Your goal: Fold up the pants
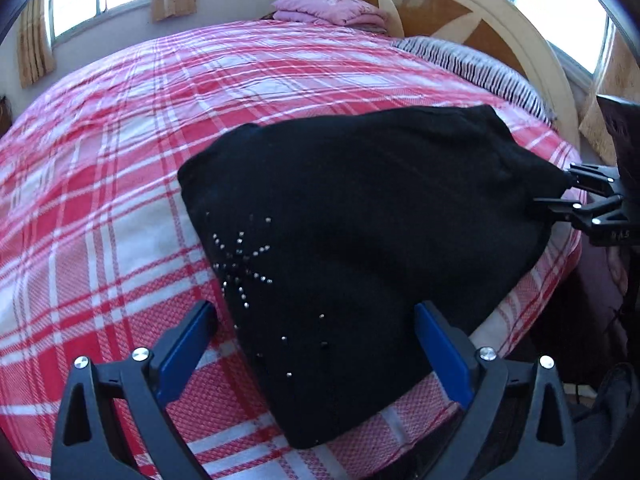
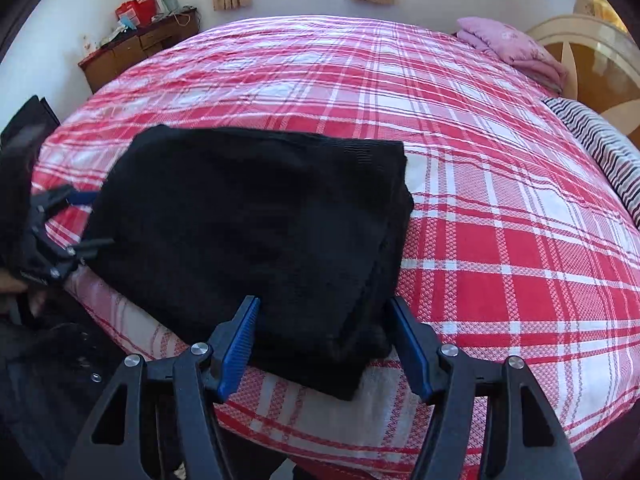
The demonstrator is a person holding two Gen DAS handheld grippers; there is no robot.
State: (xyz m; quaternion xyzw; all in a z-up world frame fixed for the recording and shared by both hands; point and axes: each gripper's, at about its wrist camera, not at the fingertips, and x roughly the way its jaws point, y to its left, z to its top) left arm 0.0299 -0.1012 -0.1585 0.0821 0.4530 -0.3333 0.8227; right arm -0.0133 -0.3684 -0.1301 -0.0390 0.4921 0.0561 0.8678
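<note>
We see the black knitted pants with rhinestone studs (image 1: 360,248) lying folded in a thick stack near the edge of the red-and-white plaid bedspread (image 1: 120,160). They look soft, limp and light. Our left gripper (image 1: 316,356) and right gripper (image 2: 324,340) each straddle 1 end, fingers spread, pinching nothing; we judge the stacked edges the best hold.

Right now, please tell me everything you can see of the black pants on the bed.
The black pants are folded into a thick, layered bundle of soft knit-like fabric, with small shiny studs forming a star pattern on one side. They lie flat near the edge of the red plaid bedsheet. The open left tool and open right tool each straddle an end; whether the pads touch is unclear.
</note>
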